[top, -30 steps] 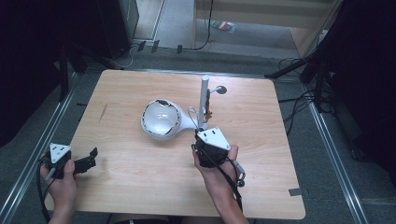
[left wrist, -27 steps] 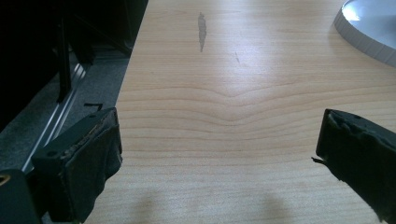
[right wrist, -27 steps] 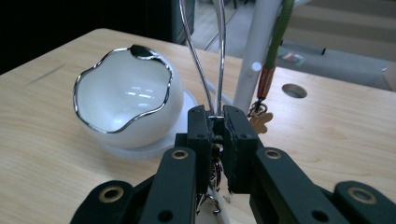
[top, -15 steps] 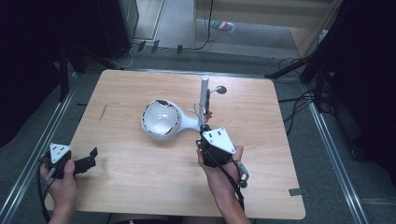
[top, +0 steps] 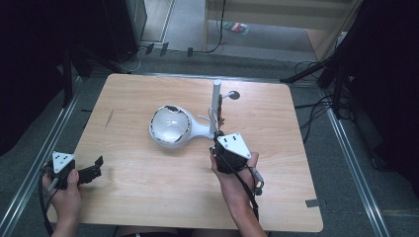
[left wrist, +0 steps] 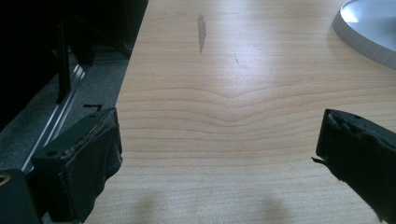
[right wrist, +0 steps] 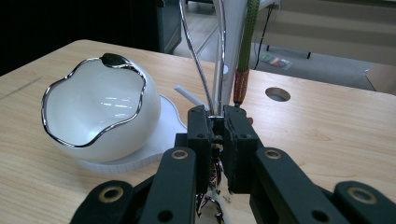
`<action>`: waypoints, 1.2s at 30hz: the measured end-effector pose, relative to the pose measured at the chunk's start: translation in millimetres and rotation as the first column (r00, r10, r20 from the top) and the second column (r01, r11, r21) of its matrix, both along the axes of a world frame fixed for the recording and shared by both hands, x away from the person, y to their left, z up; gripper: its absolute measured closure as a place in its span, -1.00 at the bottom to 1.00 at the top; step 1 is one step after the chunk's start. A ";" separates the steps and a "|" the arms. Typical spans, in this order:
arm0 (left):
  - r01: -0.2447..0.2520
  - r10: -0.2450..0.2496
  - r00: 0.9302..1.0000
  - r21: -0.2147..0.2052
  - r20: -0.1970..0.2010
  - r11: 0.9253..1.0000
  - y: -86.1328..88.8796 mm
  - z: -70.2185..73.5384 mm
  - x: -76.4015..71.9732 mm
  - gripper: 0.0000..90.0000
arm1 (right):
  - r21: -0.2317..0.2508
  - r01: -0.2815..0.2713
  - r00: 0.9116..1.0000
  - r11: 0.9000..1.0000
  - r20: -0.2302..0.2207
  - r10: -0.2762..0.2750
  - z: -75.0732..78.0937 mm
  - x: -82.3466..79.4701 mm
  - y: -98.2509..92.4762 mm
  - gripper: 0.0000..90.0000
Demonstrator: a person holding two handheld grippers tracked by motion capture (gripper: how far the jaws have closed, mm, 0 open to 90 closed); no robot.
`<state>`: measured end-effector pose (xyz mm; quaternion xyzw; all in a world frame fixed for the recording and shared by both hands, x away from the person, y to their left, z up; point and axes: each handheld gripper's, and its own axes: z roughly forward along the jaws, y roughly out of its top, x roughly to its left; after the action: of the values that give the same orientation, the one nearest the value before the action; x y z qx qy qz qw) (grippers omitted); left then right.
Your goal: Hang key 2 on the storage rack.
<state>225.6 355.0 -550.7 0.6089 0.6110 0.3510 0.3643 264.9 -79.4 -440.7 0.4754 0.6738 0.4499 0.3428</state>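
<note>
The right gripper (right wrist: 215, 140) sat just near of the white stand (top: 216, 101), its jaws pressed together on a thin chrome wire (right wrist: 205, 70) that rose upright and curved away above them. A white glossy bowl (top: 170, 127) with a wavy chrome rim lay on its round base just left of that gripper. The left gripper (top: 96, 165) rested at the near left edge of the wooden table (top: 148, 197), jaws wide apart and empty, well apart from the bowl

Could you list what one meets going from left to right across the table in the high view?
Left gripper → white bowl-shaped object → white upright post → round hole in the tabletop.
</note>
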 end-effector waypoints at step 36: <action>0.023 -0.022 1.000 -0.030 0.016 0.999 1.8 0.1 -5.1 -0.99 | -0.020 0.023 0.996 1.000 -0.088 -0.025 -29.7 32.1 -6.7 0.85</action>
<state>220.4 356.8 -550.6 0.6073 0.6063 0.3426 0.3822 297.0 -86.1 -470.4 0.4996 0.6868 0.4178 0.3228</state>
